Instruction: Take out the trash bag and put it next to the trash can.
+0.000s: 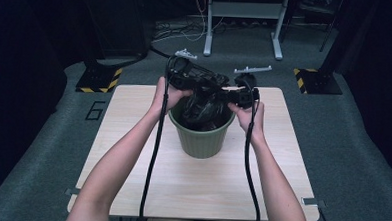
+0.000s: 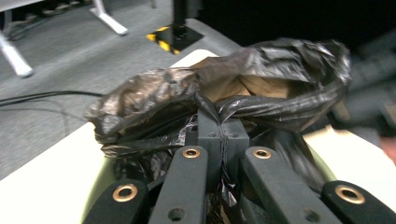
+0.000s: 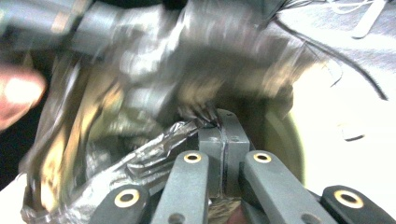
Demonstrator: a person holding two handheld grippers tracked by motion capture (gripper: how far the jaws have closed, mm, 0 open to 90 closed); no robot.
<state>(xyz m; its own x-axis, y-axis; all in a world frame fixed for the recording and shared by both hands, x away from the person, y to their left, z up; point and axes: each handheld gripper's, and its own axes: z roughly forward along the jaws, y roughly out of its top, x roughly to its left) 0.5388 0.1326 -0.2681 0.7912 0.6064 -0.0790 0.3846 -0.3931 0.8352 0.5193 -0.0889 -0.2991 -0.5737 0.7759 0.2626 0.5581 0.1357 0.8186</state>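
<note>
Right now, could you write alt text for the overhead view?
A person's two hands each hold a claw, left and right, both pinching a black plastic bag over a green ribbed bin on a light wooden table.

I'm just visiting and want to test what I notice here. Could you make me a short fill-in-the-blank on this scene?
1. The black bag sits in a ____ bin.
2. The bin stands on a light wooden ____.
3. The left gripper is shut on the ____.
4. The right gripper has its jaws ____ on the bag.

Missing words: green; table; bag; shut
</note>
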